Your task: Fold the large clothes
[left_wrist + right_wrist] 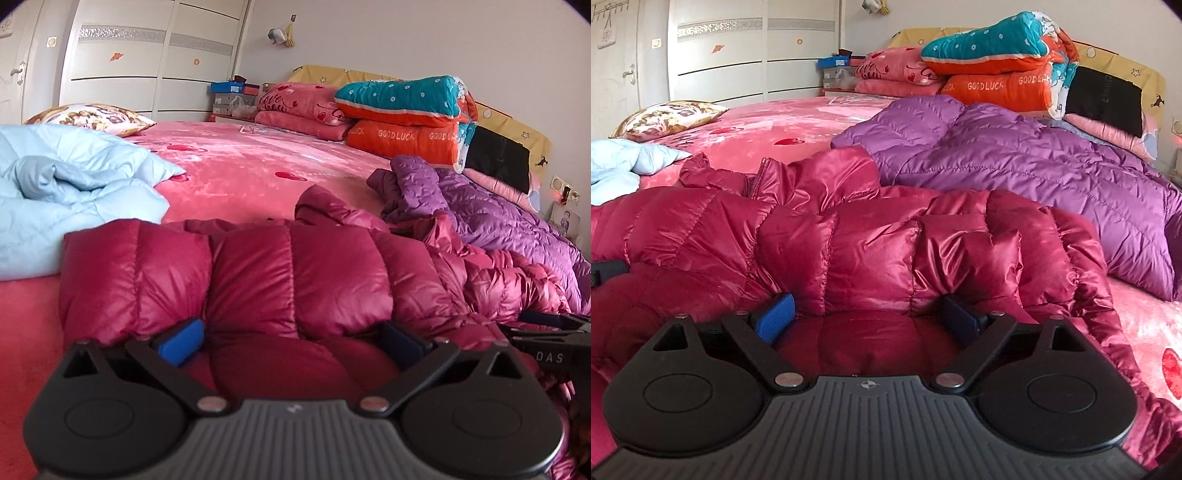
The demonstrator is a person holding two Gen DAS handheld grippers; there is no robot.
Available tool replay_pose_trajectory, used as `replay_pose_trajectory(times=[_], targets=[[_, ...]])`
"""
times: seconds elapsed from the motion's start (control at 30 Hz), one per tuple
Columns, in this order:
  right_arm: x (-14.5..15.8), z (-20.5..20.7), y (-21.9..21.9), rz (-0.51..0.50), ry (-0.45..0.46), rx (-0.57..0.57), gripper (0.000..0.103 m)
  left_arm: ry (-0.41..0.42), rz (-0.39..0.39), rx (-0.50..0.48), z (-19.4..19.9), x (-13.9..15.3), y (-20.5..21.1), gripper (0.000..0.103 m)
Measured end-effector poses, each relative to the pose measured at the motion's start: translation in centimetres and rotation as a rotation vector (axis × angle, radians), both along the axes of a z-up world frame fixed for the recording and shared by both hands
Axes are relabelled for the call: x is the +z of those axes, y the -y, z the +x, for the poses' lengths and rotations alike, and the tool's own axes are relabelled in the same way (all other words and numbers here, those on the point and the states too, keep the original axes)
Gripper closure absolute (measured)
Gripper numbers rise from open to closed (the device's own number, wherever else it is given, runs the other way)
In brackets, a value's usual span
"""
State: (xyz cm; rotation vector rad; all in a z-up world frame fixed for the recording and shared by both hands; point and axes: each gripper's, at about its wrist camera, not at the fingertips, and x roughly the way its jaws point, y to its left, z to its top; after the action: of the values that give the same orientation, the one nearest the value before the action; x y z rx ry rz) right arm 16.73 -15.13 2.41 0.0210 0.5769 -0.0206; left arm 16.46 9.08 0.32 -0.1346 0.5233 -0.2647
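— Left wrist view: where is the red jacket point(258, 277)?
— On the pink bed point(240, 166), folded over. The left gripper point(291, 339) stands wide, its fingers pressed into the jacket.
— And the right gripper point(868, 314)?
— Also wide, against the same jacket, beside the purple jacket point(1015, 158).

You're looking at a shiny crimson puffer jacket point(871, 251) lying bunched on the pink bed, a purple puffer jacket point(1015, 155) sprawling just behind.

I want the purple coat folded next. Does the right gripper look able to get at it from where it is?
Probably yes. The right gripper is open against the red jacket, and the purple coat lies just beyond with nothing on it, though the red jacket's bulk lies between.
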Motion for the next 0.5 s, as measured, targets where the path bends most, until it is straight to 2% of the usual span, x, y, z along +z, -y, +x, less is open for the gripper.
replay_pose_trajectory(times=[0.23, 0.5], targets=[[0.0, 0.1, 0.3, 0.012, 0.014, 0.003, 0.000, 0.005, -0.005, 0.001, -0.2, 0.0, 0.0, 0.000], [1.9, -3.3, 3.1, 0.181, 0.033, -0.004, 0.000, 0.044, -0.083, 0.010, -3.3, 2.1, -1.1, 0.001]])
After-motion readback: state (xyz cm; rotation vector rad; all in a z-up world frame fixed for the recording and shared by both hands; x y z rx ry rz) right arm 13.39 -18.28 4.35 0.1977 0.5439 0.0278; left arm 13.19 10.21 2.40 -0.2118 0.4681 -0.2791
